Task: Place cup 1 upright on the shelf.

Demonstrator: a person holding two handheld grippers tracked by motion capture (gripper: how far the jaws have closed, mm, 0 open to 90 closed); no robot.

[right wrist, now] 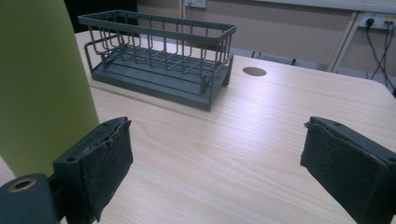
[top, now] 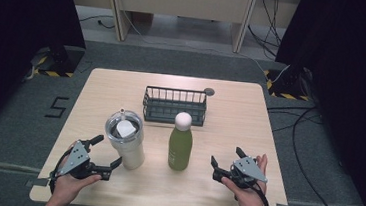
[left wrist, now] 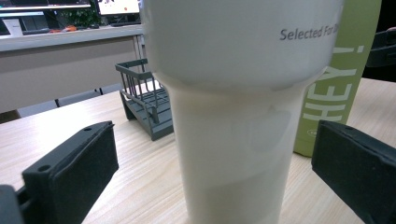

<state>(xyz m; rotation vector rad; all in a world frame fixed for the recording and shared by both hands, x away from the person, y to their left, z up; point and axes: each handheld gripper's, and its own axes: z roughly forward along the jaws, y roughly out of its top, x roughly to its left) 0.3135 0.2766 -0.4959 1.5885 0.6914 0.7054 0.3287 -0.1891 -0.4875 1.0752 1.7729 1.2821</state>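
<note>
Cream-white, smooth steel tumbler with a clear lid probably handles top-heavy and slippery, so close your left gripper, its jaws now spread either side, low on the narrow base, while your right gripper waits spread apart.

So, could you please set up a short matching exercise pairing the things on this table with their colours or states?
Things:
1. tumbler
2. bottle
3. wire basket
4. left gripper

Descriptions:
A. dark grey, empty
B. green with a white cap
C. open, jaws either side of the tumbler
D. cream with a clear lid

Pairs: 1-D, 2-B, 3-A, 4-C
</note>
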